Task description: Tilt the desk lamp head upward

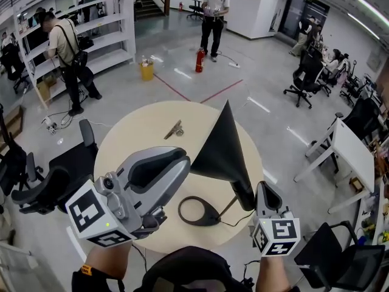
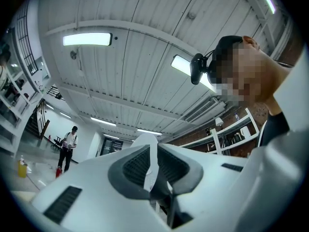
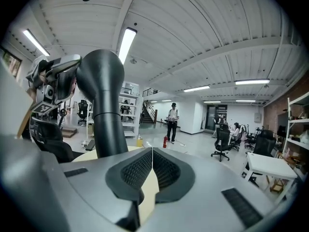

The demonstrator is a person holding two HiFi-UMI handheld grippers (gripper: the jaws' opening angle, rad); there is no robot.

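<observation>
A black desk lamp stands on the round beige table [image 1: 130, 139]. Its cone head [image 1: 222, 151] is tipped with the opening facing up and to the left, above the ring base [image 1: 213, 215]. My left gripper [image 1: 182, 163] meets the near rim of the head. In the left gripper view the left gripper [image 2: 150, 153] has its jaws pinched on a thin white edge. My right gripper [image 1: 267, 193] hangs just right of the lamp neck [image 1: 244, 196], shut and empty. In the right gripper view the neck [image 3: 108, 129] rises left of the right gripper [image 3: 151, 151], not between its jaws.
A metal clip [image 1: 174, 129] lies on the far part of the table. Black office chairs [image 1: 67, 169] crowd the left side and another [image 1: 340, 260] sits at the right. A white desk [image 1: 352, 151] stands to the right. People and a red fire extinguisher [image 1: 199, 59] are farther off.
</observation>
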